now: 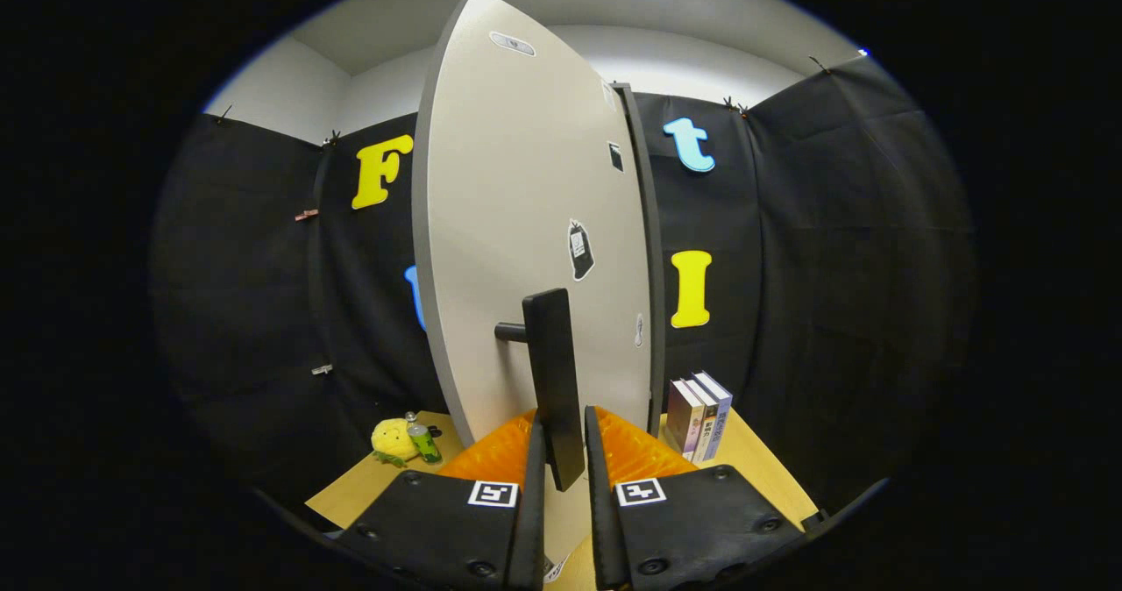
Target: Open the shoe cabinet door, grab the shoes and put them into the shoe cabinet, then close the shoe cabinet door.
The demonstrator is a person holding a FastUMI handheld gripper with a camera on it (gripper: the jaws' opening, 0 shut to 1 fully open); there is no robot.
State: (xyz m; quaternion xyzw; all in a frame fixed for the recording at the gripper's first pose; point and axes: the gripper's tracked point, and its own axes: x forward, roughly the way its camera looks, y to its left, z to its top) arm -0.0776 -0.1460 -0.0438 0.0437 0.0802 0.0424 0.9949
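Standing on the wooden surface (758,468), far left: a yellow plush toy (393,440) with a green can (425,444) just beside it. Centre: the pale shoe cabinet door (517,249), upright, stickers on its face, its dark bar handle (554,380) set off on a short stem. The gripper (561,451) has its jaws nearly closed around the handle's lower end; whether both press on it cannot be told. Right: three upright books (699,416) beside the cabinet.
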